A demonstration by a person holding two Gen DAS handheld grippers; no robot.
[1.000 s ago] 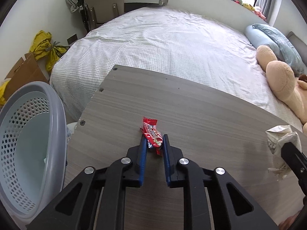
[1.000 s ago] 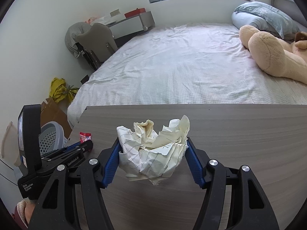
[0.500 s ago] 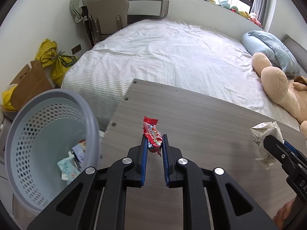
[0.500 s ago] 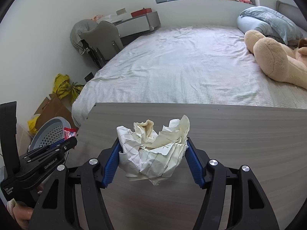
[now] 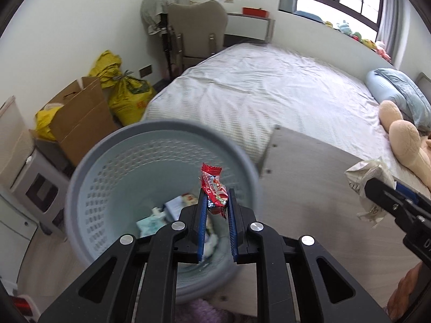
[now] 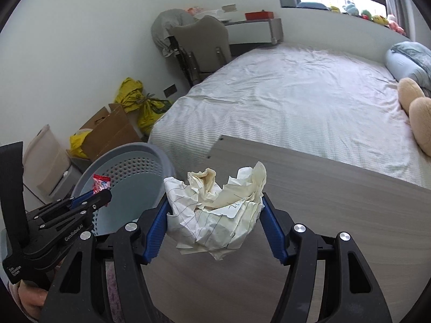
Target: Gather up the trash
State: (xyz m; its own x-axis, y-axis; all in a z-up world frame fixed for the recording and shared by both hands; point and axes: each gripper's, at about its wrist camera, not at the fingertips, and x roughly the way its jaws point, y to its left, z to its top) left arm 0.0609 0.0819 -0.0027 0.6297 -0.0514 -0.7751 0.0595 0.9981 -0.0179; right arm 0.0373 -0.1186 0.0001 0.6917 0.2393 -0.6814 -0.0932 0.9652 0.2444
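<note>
My left gripper is shut on a red candy wrapper and hangs over the mouth of the grey-blue perforated trash basket. Several scraps of paper lie at the basket's bottom. In the right wrist view the same wrapper shows above the basket, pinched in the left gripper. My right gripper is shut on a crumpled ball of lined paper above the left part of the wooden table. The paper ball also shows at the right of the left wrist view.
A bed with a white sheet lies beyond the table, with a plush bear at its right. Cardboard boxes and yellow bags stand by the wall left of the basket. A chair stands at the back.
Both grippers have swung left with their loads. The left one went from above the table to over the basket's mouth; the right one now sits near the table's left edge.
</note>
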